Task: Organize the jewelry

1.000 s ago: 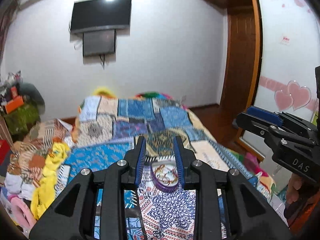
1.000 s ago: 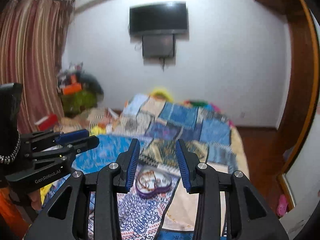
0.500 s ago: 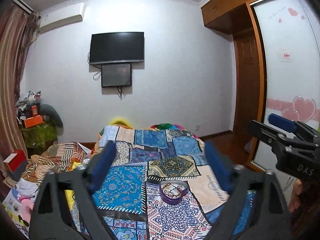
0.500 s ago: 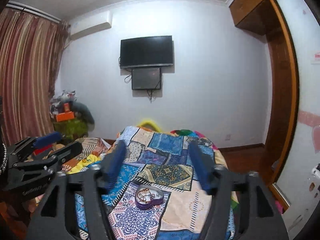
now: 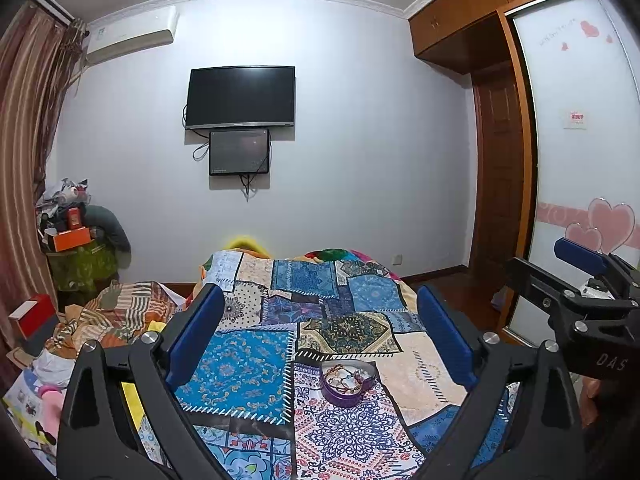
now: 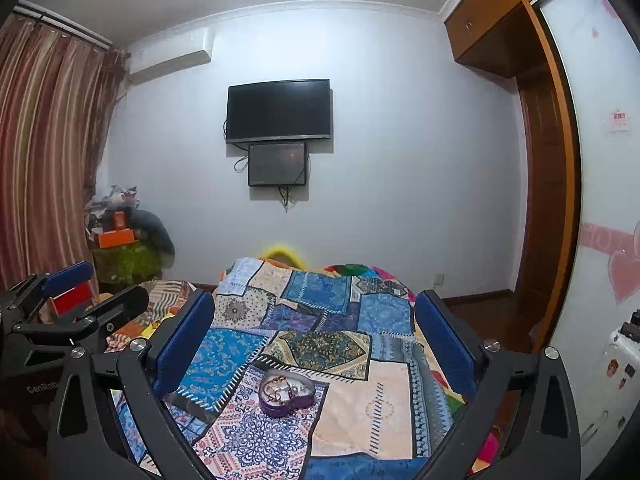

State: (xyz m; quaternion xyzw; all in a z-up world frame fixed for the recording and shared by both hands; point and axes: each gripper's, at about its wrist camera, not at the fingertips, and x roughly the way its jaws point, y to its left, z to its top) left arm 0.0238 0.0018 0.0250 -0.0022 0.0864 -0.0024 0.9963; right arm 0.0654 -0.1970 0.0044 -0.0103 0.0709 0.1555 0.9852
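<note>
Showing heart stickers [image 5: 608,226] only left view, red box [image 6: 72,303] right

Bedspread [image 5: 240,372]: patchwork cloth, matt, printed panels with stitched seams. Heart-shaped box [image 5: 347,380]: purple wall with a slight sheen, material not discernible. Left gripper [image 5: 320,336]: matt black plastic frame, bright metal screw heads, blue matt finger pads [image 5: 196,336]. Television [image 5: 241,97]: glossy black screen. Wardrobe [image 5: 456,24]: brown wood, semi-gloss. Curtain [image 6: 44,152]: striped cloth
</note>
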